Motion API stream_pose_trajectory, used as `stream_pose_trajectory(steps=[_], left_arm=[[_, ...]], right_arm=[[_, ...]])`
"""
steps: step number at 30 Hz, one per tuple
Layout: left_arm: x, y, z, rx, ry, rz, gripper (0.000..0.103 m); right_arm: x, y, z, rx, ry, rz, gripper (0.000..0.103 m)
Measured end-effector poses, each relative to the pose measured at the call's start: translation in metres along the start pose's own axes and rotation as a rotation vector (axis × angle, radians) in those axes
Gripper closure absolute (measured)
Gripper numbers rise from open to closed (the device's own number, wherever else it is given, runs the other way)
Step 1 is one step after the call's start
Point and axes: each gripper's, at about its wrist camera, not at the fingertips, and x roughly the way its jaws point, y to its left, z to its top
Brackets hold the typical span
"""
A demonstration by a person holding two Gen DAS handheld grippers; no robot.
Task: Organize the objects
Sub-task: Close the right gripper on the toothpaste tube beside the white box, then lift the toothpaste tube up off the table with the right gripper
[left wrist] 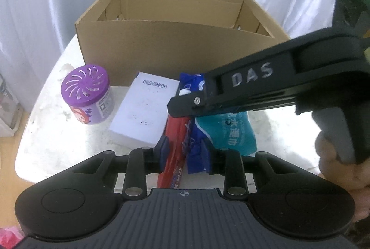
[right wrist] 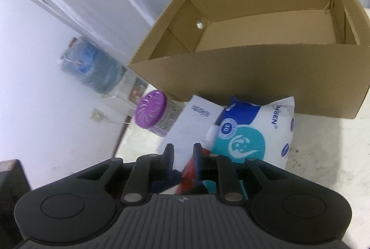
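Note:
A long red box (left wrist: pixel 178 140) lies on the white table (left wrist: pixel 57 145) against a blue-and-teal wipes pack (left wrist: pixel 229 131). My left gripper (left wrist: pixel 185 149) is shut on the near end of the red box, with a crumpled blue corner of the pack pinched in too. Coming in from the right, my right gripper (left wrist: pixel 182 107) has its tips down at the box's far end. In the right wrist view, my right gripper (right wrist: pixel 183 152) stands narrow, with the red box (right wrist: pixel 188 170) low between its fingers and the wipes pack (right wrist: pixel 249 133) just right of them.
An open cardboard box (left wrist: pixel 161 52) stands behind the items, its inside (right wrist: pixel 266 25) bare. A purple-lidded jar (left wrist: pixel 85 87) and a flat white box (left wrist: pixel 143 115) sit to the left. A person's hand (left wrist: pixel 335 156) holds the right gripper. A water bottle (right wrist: pixel 92 68) stands beyond the table.

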Motion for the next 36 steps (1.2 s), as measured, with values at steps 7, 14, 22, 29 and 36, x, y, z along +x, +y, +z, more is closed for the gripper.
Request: stream_pose_trajectory(steps=[7,14,22,29,36], left_arm=[[0.000,0.003,-0.002,-0.020,-0.008,-0.022,0.071],[0.003,0.003,-0.013,-0.029,-0.021,-0.042,0.071],[0.004,0.011,-0.025,-0.050,-0.049,-0.069,0.070],[-0.004,0.016,-0.032,-0.028,-0.051,-0.034,0.067],[0.002,0.023,-0.040,-0.015,0.025,-0.004,0.065]], right_arm=[[0.006,0.007,-0.001,-0.053,0.011,-0.049,0.083],[0.016,0.044,-0.017,-0.356,0.021,-0.185,0.084],[0.028,0.056,-0.021,-0.500,0.077,-0.232,0.084],[0.039,0.065,-0.027,-0.623,0.113,-0.261,0.084],[0.041,0.068,-0.026,-0.691,0.138,-0.263,0.084]])
